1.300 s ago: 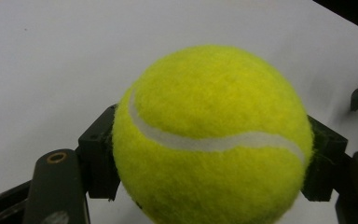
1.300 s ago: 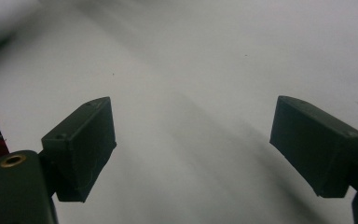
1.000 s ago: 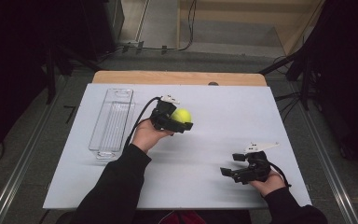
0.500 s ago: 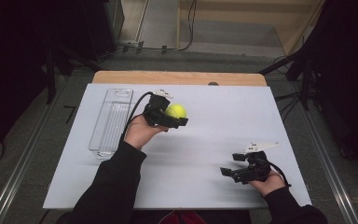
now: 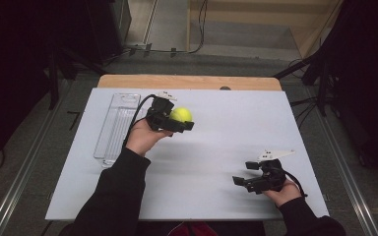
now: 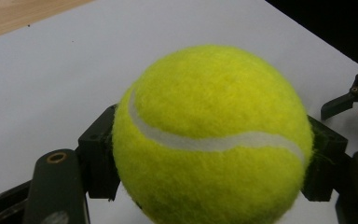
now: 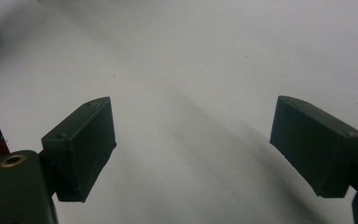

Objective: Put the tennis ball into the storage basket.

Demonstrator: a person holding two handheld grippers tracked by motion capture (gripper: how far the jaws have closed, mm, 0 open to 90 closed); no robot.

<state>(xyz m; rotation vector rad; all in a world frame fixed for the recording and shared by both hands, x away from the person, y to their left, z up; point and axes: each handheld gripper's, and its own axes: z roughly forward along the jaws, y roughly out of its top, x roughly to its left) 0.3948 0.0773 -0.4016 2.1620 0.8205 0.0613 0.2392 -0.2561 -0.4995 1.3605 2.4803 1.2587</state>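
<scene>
Two grippers: my left gripper (image 5: 178,119) clamps the tennis ball (image 5: 181,114) above the table (image 5: 236,123). My right gripper (image 5: 248,173) rests with jaws spread, nothing between them.

This looks like a lab or recording studio rather than a home — black curtains (image 5: 24,73) hang on both sides, cables (image 5: 177,49) trail over the grey floor beyond the tabletop's far edge, and metal rails (image 5: 24,167) run past its left and right edges. The tabletop (image 5: 236,128) itself is a plain white sheet over a wooden board (image 5: 128,81) — bare, staged, evenly lit.
</scene>
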